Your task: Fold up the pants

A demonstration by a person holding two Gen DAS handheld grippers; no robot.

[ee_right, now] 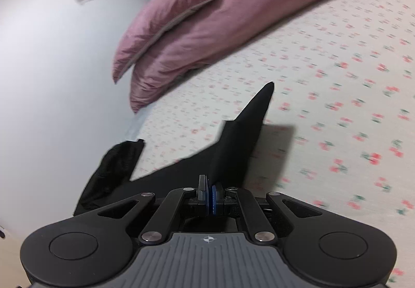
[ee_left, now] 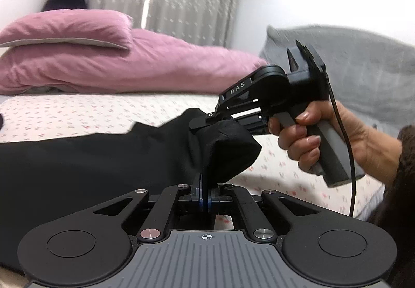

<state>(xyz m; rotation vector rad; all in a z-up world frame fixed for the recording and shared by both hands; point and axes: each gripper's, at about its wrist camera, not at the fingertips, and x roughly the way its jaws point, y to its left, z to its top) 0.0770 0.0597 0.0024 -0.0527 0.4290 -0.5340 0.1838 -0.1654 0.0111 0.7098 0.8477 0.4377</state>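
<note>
the black pants lie across the lower left of the frame on the cherry-print bed sheet; the left gripper has its jaws pinched on a raised fold of them; the right gripper, held by a hand at centre right, clamps another edge; pink pillows sit upper left

Pants lie on bed, before pillows.
</note>
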